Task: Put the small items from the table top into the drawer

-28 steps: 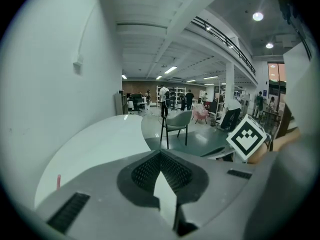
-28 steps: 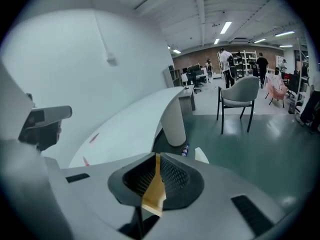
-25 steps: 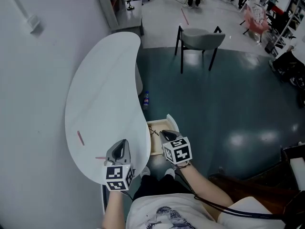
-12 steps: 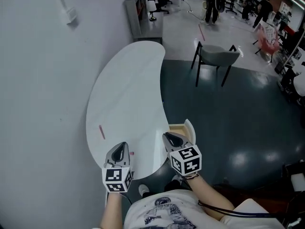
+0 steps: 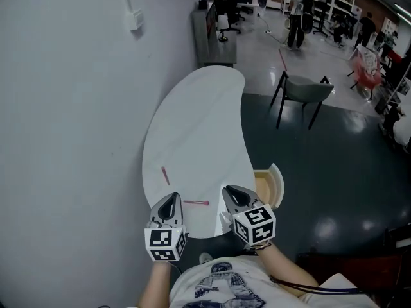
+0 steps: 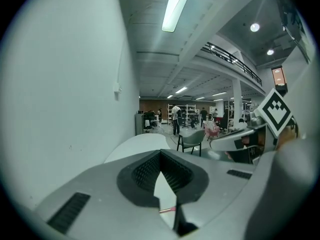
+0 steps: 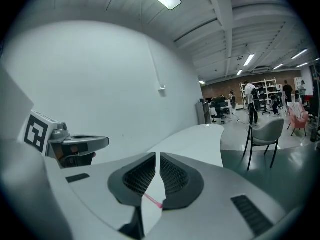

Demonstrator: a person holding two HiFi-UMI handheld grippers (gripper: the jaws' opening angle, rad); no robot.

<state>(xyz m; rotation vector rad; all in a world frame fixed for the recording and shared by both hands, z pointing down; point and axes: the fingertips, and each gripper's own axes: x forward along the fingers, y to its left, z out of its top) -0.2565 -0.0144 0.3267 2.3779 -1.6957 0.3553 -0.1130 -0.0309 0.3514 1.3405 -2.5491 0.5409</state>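
Two thin pink sticks lie on the white curved table (image 5: 192, 127): one pink stick (image 5: 165, 175) toward the left edge, the other pink stick (image 5: 196, 203) at the near end, between my grippers. My left gripper (image 5: 171, 199) hovers over the near left end, shut and empty. My right gripper (image 5: 232, 191) hangs over the near right edge, also shut and empty. The open wooden drawer (image 5: 270, 186) shows just right of it. In the left gripper view a pink stick (image 6: 167, 210) shows through the gap behind the jaws, and in the right gripper view a pink stick (image 7: 152, 200) shows the same way.
A grey wall (image 5: 70, 120) runs along the table's left side. A grey chair (image 5: 303, 90) stands on the dark floor beyond the table's far right. Desks, shelves and people fill the far room (image 5: 295, 5).
Both grippers have risen and moved from the drawer side to over the table's near end. The second pink stick has come into view between them.
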